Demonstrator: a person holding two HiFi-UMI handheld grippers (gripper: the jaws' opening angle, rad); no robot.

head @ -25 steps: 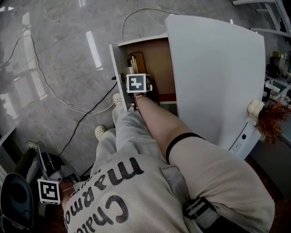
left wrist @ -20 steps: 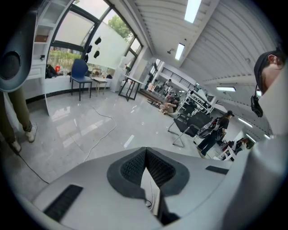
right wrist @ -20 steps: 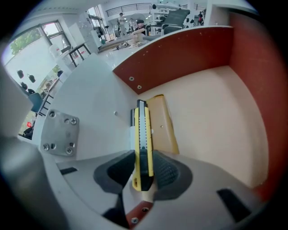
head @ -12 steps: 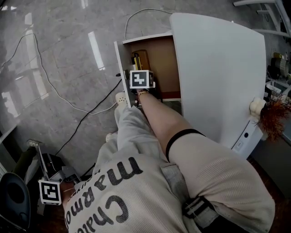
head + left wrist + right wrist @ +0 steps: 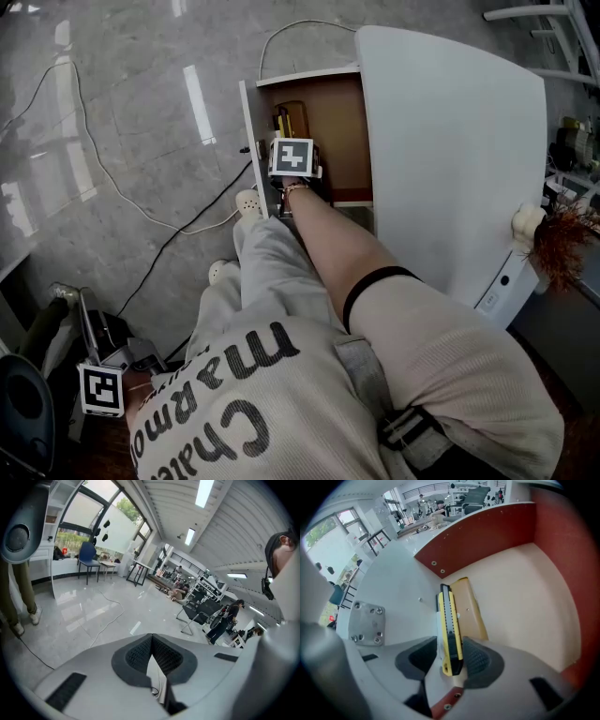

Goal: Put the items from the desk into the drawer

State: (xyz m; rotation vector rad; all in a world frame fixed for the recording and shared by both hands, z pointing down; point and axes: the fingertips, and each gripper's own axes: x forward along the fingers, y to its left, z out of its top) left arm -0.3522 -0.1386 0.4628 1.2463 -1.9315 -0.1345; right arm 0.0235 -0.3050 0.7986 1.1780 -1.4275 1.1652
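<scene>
Right fingers [image 5: 482,660] pinch the tail of a yellow knife [image 5: 449,616]. The knife runs forward between them along the drawer's white left wall, just beside a tan block [image 5: 469,605]. Right gripper [image 5: 451,659] sits low inside the drawer [image 5: 520,597]. Can't tell whether the knife touches the drawer floor. Left gripper [image 5: 151,641]: fingers pressed together, nothing in them, down by the person's side, well apart from the desk [image 5: 450,150].

Step, as judged: placing the knife, at the set-down. The next move likely calls for parting the fingers a little, then backing out along the knife's own line and up, so the pads don't drag it.

Room: in head view the drawer stands pulled out from the desk's left edge, near the far corner. It is tight on the left, with wall and block either side of the knife. There is bare floor to the right, up to the red-brown side. The desk edge covers the drawer's right part, so the lift-out should keep clear of that edge.
</scene>
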